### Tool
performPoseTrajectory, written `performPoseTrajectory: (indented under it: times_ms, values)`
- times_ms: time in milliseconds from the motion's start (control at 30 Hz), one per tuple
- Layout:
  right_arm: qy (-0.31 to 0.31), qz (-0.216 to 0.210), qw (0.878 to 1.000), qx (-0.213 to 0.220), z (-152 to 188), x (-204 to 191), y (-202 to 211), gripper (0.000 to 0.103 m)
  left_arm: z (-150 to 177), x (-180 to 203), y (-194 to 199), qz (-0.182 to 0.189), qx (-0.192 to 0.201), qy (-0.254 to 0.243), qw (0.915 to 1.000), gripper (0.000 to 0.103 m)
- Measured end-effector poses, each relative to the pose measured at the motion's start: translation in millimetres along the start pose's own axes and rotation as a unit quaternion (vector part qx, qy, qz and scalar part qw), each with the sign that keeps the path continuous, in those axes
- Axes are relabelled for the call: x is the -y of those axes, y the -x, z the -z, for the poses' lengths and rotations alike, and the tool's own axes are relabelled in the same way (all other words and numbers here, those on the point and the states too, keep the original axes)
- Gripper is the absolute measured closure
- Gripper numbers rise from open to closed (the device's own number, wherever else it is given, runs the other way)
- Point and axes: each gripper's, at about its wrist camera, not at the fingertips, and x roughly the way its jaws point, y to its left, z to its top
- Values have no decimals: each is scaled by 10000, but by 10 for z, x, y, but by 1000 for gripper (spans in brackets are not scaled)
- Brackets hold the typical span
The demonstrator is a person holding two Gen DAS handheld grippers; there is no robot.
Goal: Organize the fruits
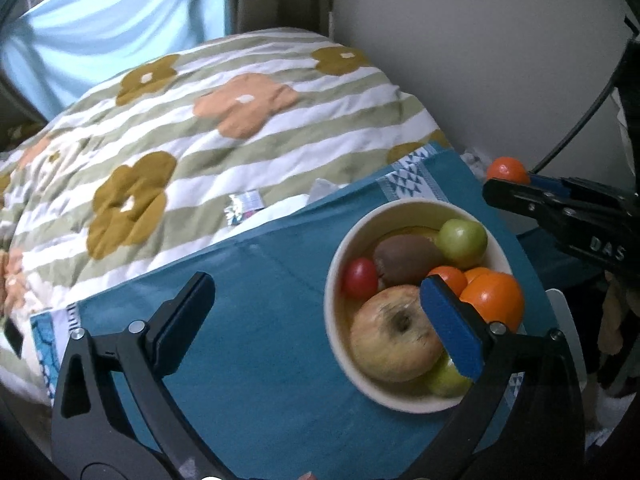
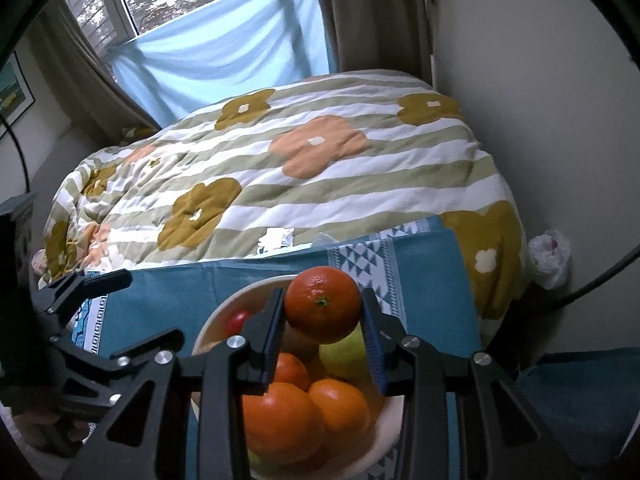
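Over on the left, the left gripper (image 1: 316, 320) hangs above the teal cloth (image 1: 256, 304) with its fingers spread wide and nothing between them; that stretch of cloth is bare of fruit. Moving across, the cream bowl (image 1: 334, 320) is well stocked: a big apple (image 1: 390, 332), a kiwi (image 1: 408, 258), a small red fruit (image 1: 360, 278), a green one (image 1: 462, 240) and several oranges (image 1: 494, 300) piled together. And on the right, the right gripper (image 2: 323, 312) pinches a tangerine (image 2: 322, 304) between its pads, held just above the bowl's far side (whether it is going in or coming out, I cannot tell); by my reading the sorting is near its end if the bowl is the goal, with this one fruit left to settle.
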Motion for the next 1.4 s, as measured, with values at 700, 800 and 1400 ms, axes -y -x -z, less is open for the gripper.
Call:
performPoseTrajectory:
  times_ms: [700,800,1400]
  values:
    - [303,-56,9987,-403,42,-114,-505,21,540,-521,98,-408,-116,667,9969,0]
    - [261,-118,9992,-295,71,-109,-454,13,553,-514,140,-415,-77,698,9967,0]
    - [655,-408,9968,230,192,-226,673,13,692,2,1219,-1052,863,1008,9856,0]
